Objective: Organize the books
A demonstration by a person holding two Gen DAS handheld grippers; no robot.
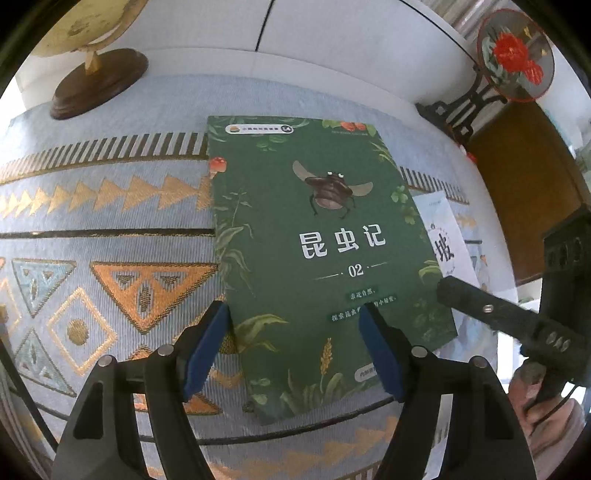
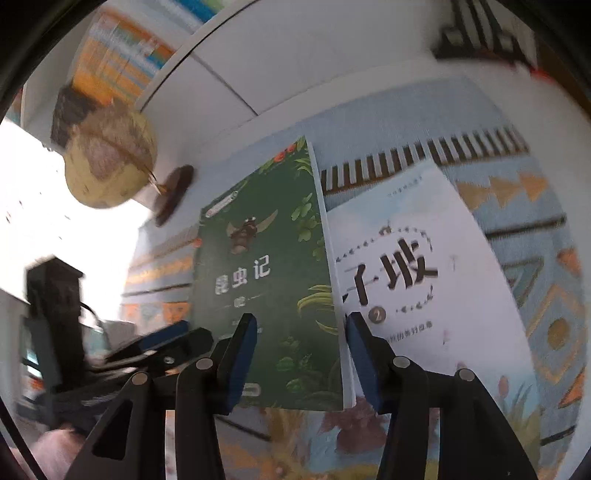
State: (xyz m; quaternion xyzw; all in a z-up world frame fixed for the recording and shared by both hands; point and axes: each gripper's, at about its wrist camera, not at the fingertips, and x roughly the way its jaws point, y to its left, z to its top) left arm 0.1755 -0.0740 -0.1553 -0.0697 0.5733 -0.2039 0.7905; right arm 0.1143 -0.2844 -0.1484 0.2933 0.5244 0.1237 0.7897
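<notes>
the green book (image 1: 314,258) is seen lying flat on the patterned cloth (image 1: 110,229) of the desk, partly overlapping the white book (image 2: 424,280), whose visible part sticks out at about three o'clock of it. the left gripper (image 1: 295,347) is held with its jaws spread over the green book's lower left corner, nothing pinched. the right gripper (image 2: 299,358) is poised at the green book's right edge, jaws spread astride it, no pressing visible. a globe (image 1: 81,29) stands at ten o'clock, a painted fan (image 1: 517,55) at two. no book is judged put away yet; squaring or shelving both remains.
</notes>
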